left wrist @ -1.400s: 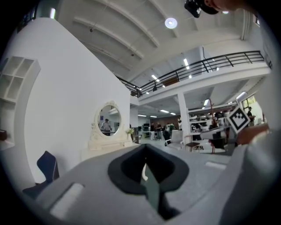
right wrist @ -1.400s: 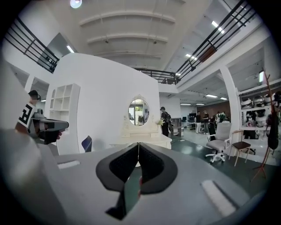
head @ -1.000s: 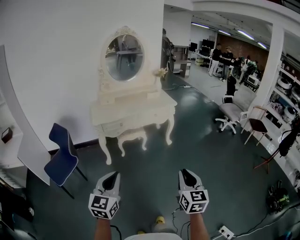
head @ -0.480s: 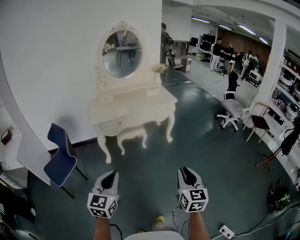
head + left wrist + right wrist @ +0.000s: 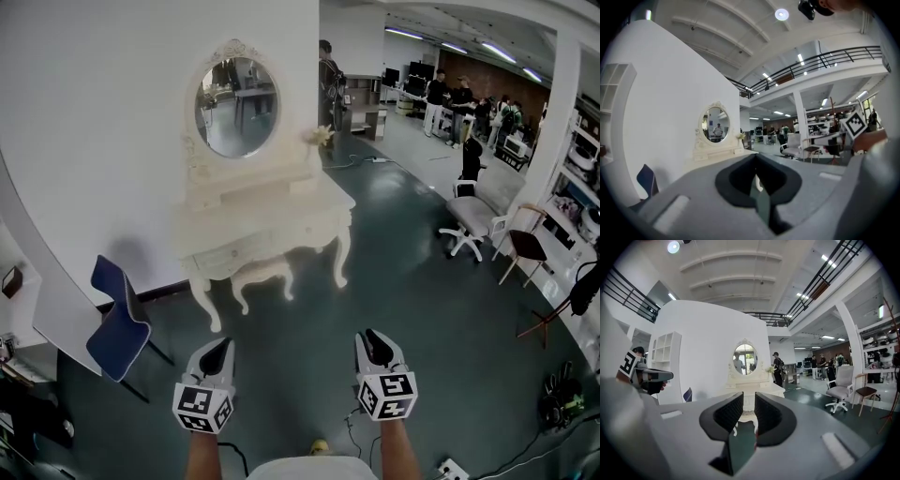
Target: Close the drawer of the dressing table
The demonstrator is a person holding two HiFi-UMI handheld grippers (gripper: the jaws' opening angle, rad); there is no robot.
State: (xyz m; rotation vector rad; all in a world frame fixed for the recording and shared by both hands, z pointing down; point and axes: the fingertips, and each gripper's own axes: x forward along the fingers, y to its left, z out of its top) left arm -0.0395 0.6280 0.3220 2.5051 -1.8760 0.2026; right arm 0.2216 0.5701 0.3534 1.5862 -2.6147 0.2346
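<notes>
The dressing table (image 5: pixel 267 225) stands far ahead against the white wall (image 5: pixel 103 122), well apart from both grippers. The left gripper (image 5: pixel 217 350) is clenched on nothing. The right gripper (image 5: pixel 371 338) has its jaws slightly apart, empty.

dressing table (image 5: pixel 272 211): cream, ornate, upright, oval mirror (image 5: pixel 236 106) on top | drawer (image 5: pixel 234 253): under tabletop, openness unclear

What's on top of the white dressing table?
An oval mirror stands at the back of the dressing table, with flowers at its right end in the head view. The top is too bright to show anything smaller.
</notes>
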